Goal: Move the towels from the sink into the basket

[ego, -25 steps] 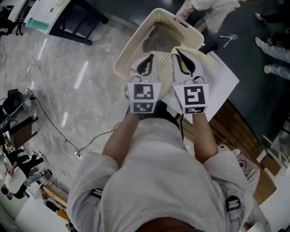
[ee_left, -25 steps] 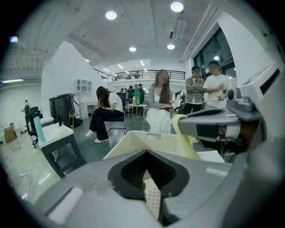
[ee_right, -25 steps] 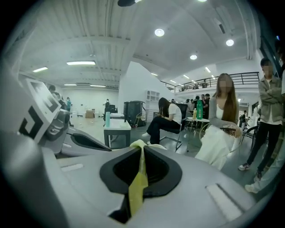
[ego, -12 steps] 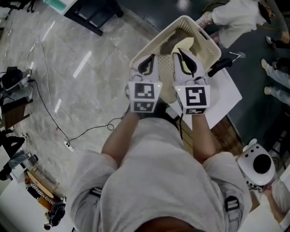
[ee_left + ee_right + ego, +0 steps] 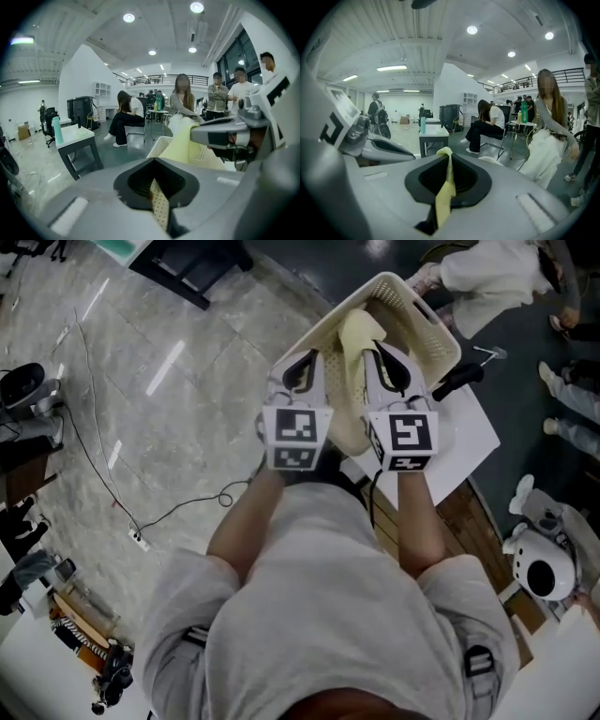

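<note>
Both the left tongs [image 5: 304, 367] and the right tongs [image 5: 388, 362] pinch the pale yellow cloth towel [image 5: 352, 371] above the cream perforated plastic basket [image 5: 414, 307]; seemingly thin edge holds may slip, dropping it outside.

- The pale yellow cloth towel [image 5: 349, 371] passes behind the left gripper [image 5: 305, 362] and right gripper [image 5: 384, 354], so its lower end is hidden in the head view.
- The cream perforated plastic basket [image 5: 427, 320] shows only its rim and far wall; towel and grippers cover its floor.
- A rounded white object with a dark face [image 5: 531, 551] near the right edge is too unclear to identify.
</note>
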### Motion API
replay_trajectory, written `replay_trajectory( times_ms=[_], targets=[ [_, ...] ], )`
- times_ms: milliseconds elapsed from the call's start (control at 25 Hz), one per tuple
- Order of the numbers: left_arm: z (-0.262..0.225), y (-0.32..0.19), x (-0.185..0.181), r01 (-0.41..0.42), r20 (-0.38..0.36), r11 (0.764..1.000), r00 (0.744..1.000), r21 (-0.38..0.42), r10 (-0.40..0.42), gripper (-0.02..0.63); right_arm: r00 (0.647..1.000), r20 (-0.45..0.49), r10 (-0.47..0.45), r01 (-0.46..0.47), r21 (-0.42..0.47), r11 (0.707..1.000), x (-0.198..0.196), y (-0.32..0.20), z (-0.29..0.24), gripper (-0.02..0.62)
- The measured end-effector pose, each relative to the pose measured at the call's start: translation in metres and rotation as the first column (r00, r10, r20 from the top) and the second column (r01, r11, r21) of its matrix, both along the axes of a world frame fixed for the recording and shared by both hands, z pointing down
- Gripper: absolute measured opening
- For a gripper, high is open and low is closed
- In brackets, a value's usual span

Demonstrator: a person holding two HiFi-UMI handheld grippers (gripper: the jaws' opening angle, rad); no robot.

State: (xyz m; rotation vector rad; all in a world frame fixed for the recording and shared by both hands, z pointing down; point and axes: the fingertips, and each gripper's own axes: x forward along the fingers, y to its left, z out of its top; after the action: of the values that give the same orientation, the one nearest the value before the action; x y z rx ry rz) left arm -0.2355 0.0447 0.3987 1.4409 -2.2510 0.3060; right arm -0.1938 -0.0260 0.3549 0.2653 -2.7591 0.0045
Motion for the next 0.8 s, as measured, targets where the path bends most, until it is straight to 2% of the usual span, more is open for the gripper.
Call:
replay_trajectory(
  times_ms=[320, 480, 640, 800],
  targets=[
    [0.014, -0.003, -0.008, -0.002, -0.021, 1.000, 1.000, -0.024, 0.002, 0.020, 0.991, -0.128, -0.034, 0.032, -0.023, 0.999, -0.004, 0.003, 0.045, 0.011],
    [0.021, -0.003, -0.015, -0.002, -0.031, 0.999, 1.000, -0.035, 0.001, 0.020, 0.979, -0.194, -0.061, 0.055, -0.037, 0.998, -0.011, 0.006, 0.066, 0.011],
    [0.025, -0.004, -0.017, -0.002, -0.037, 0.999, 0.999, -0.038, 0.001, 0.020, 0.960, -0.277, -0.046, 0.040, -0.026, 0.999, -0.009, 0.002, 0.086, 0.014],
    [0.028, -0.006, -0.016, -0.010, -0.044, 0.999, 0.999, -0.045, 0.008, 0.020, 0.949, -0.308, -0.069, 0.056, -0.052, 0.997, -0.006, 0.004, 0.093, 0.095]
  ],
)
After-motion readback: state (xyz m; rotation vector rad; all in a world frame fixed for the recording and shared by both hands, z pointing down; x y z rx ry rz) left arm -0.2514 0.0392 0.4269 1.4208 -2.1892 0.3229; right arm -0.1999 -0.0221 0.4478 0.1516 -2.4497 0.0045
